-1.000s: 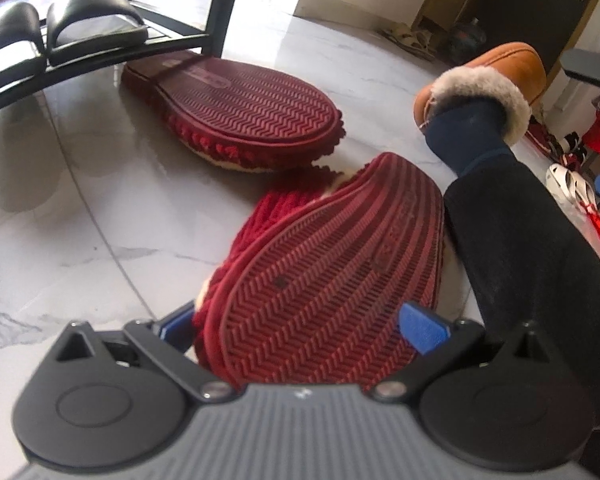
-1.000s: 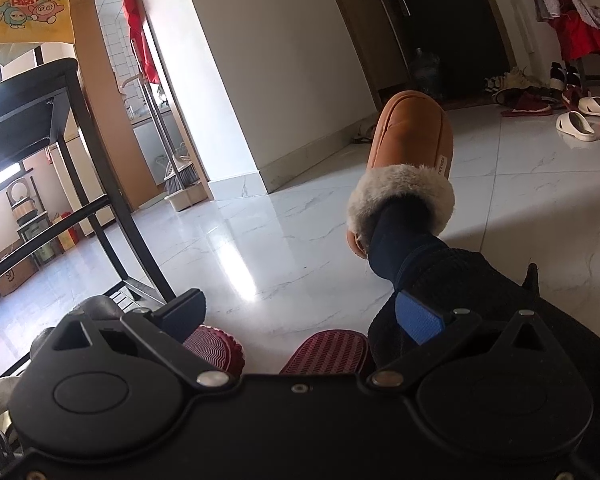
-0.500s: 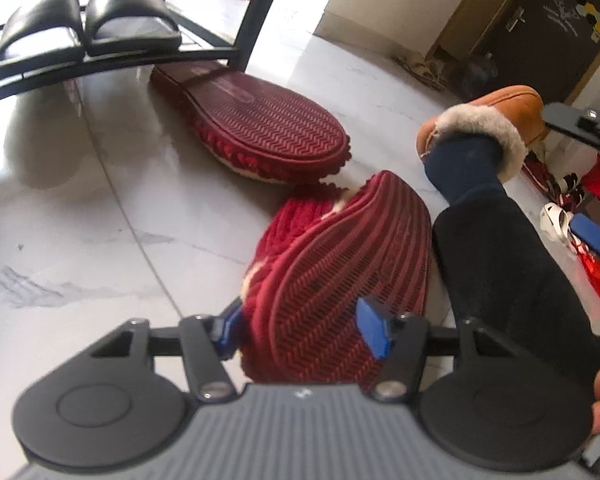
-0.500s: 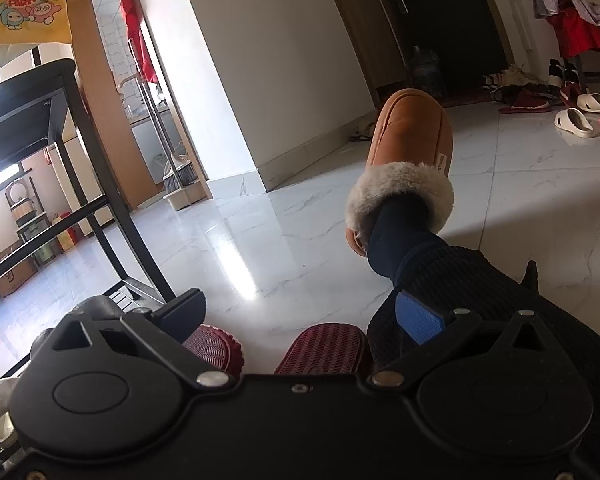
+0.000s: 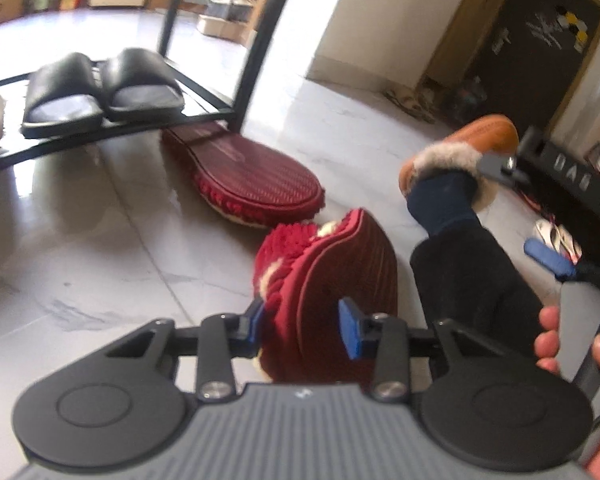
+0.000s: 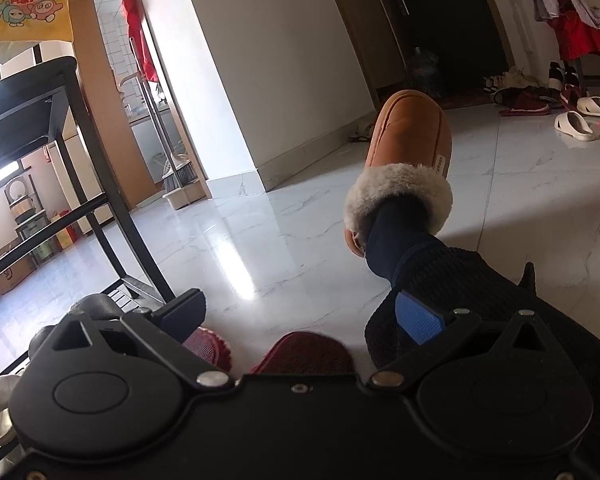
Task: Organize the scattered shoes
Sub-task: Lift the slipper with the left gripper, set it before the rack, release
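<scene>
Slippers lying around the rack's foot

One slipper (image 5: 332, 280) is sitting between the left gripper's (image 5: 302, 326) jaws; another slipper (image 5: 256, 176) is lying ahead by the rack (image 5: 256, 52), with sandals (image 5: 100, 88) resting on its shelf.

Daylit, bright. Left wrist view: motion blur across the whole frame, worst toward the right edge; blown-out patch upper centre on the marble floor (image 5: 100, 216). Right wrist view: sharp, with a specular glare streak on the floor at centre and a hard-edged shadow at right. Heavy fisheye bending at the edges; corners vignetted black.
</scene>
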Action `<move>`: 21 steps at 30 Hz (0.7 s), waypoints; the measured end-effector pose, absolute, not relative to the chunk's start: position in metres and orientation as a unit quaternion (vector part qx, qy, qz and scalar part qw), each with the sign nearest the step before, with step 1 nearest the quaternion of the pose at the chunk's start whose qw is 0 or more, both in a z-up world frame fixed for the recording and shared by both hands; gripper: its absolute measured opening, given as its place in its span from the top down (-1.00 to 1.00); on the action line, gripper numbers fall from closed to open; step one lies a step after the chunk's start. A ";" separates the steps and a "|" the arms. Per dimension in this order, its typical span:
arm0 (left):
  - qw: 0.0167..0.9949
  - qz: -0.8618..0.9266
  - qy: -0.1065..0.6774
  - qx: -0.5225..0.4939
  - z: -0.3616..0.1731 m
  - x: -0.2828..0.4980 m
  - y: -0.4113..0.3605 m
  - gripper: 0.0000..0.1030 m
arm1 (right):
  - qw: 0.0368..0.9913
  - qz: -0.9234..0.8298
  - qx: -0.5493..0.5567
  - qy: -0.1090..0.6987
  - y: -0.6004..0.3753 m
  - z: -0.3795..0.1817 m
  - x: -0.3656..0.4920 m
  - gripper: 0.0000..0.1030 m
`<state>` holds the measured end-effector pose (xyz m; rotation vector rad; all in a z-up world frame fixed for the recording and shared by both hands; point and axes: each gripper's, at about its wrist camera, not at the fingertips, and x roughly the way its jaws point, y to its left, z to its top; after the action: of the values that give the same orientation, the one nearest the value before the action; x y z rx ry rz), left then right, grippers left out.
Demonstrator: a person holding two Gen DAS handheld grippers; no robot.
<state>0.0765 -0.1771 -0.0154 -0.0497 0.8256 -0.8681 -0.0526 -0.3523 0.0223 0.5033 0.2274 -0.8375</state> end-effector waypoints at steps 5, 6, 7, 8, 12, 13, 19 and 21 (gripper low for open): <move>0.848 -0.369 0.377 -0.043 0.002 0.070 -0.127 0.34 | 0.876 -0.404 0.239 0.112 -0.351 0.022 -0.051 -1.00; 0.853 -0.359 0.375 -0.046 0.005 0.067 -0.115 0.34 | 0.876 -0.404 0.238 0.113 -0.351 0.021 -0.051 -1.00; 0.858 -0.349 0.373 -0.049 0.008 0.064 -0.102 0.34 | 0.877 -0.403 0.235 0.114 -0.351 0.019 -0.052 -1.00; 0.864 -0.337 0.372 -0.053 0.010 0.061 -0.088 0.34 | 0.879 -0.401 0.231 0.116 -0.349 0.019 -0.051 -1.00; 0.886 -0.277 0.366 -0.070 0.014 0.045 -0.032 0.34 | 0.891 -0.382 0.210 0.130 -0.335 0.017 -0.044 -1.00; 0.891 -0.259 0.364 -0.078 0.015 0.040 -0.016 0.34 | 0.894 -0.374 0.206 0.135 -0.330 0.016 -0.042 -1.00; 0.936 -0.118 0.314 -0.103 0.030 0.006 0.069 0.35 | 0.925 -0.283 0.188 0.171 -0.281 0.021 -0.022 -1.00; 0.947 -0.082 0.296 -0.095 0.033 -0.004 0.088 0.36 | 0.935 -0.255 0.172 0.174 -0.264 0.024 -0.020 -1.00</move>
<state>-0.0036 0.0879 0.0334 -0.1930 0.6020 -0.1665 -0.0197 -0.2637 0.0242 0.3513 0.3565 -0.5208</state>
